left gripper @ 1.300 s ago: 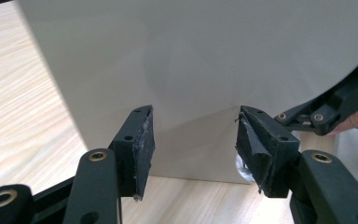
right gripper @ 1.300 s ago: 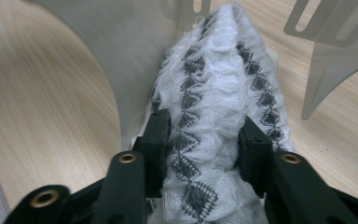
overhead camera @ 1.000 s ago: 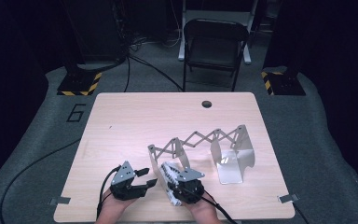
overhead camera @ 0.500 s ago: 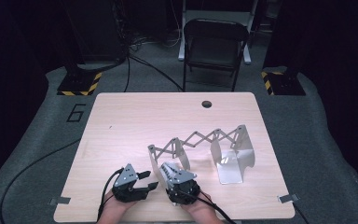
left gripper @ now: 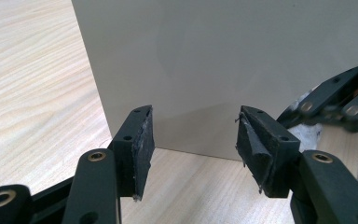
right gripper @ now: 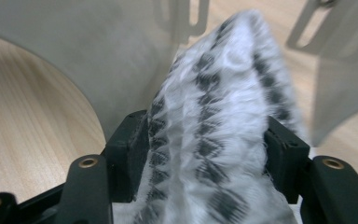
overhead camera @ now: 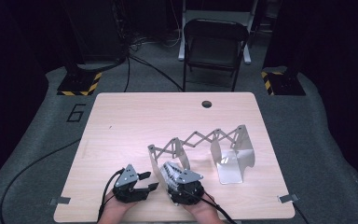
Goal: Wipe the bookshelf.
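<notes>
A grey metal accordion rack stands on the wooden table, with a flat end plate at its near left. My right gripper points into that end. Between its jaws lies a white cloth with black diamonds. In the right gripper view the cloth fills the gap of the right gripper loosely; the jaws have just been opening. My left gripper is open and empty, and in the left gripper view the left gripper faces the grey plate.
The rack's far end has a curved shiny base at the right of the table. A cable hole sits near the far edge. A folding chair stands beyond the table. Cables trail from both grippers off the near edge.
My right hand has drawn slightly back toward the near edge, still with the patterned cloth at the rack's left end. The left gripper has stayed where it was.
</notes>
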A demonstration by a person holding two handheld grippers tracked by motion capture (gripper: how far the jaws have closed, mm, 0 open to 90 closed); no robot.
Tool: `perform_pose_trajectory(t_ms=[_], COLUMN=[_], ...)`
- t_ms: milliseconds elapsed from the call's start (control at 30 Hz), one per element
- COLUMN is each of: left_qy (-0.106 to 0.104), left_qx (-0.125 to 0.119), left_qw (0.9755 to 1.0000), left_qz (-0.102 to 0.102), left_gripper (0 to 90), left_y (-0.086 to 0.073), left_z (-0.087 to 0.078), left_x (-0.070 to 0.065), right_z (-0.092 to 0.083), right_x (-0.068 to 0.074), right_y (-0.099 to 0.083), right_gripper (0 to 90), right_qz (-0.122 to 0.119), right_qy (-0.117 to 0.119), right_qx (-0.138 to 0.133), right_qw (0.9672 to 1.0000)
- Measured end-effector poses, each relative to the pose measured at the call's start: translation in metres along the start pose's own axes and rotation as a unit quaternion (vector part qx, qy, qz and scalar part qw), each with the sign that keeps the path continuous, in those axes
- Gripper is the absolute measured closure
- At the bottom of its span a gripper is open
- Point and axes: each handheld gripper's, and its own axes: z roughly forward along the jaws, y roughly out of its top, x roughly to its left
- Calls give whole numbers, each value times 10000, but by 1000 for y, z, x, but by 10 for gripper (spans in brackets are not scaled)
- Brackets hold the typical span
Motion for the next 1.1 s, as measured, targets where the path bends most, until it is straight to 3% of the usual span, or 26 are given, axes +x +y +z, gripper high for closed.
perform_pose_trajectory(t_ms=[133,200,233,300,333,567,733,800,900,1000,1100], left_qy=[-28,17,-17,-81,-17,-74,-80,-119,-46,-106,-106], left_qx=[22,-3,11,50,37,83,118,131,73,111,128], left_qw=[10000,10000,10000,9999,10000,9999,9997,9998,9999,9998,9998], left_qz=[67,79,52,45,76,106,186,112,145,113,113], left_gripper=[455,455,455,456,456,457,457,457,457,457,457], left_y=[0,0,0,0,0,0,0,0,0,0,1], left_z=[1,2,3,4,5,10,11,10,9,9,11], left_x=[0,-1,-2,-3,-3,-6,-7,-7,-6,-4,-5], right_z=[-16,-21,-23,-19,-16,7,16,15,7,-1,3], right_x=[0,-2,-4,-7,-9,-8,-9,-10,-8,-9,-11], right_y=[0,-2,-3,-7,-8,0,2,0,-2,-7,-5], right_gripper=[431,532,585,652,671,660,653,654,654,653,632], right_qz=[-148,-275,-357,-284,-291,-99,105,37,-32,-31,-22], right_qy=[-112,-190,-216,-182,-166,-75,-2,-14,36,135,73], right_qx=[-284,-401,-317,-183,-106,229,182,118,307,371,348], right_qw=[9994,9986,9986,9993,9994,9997,9998,9999,9995,9992,9994])
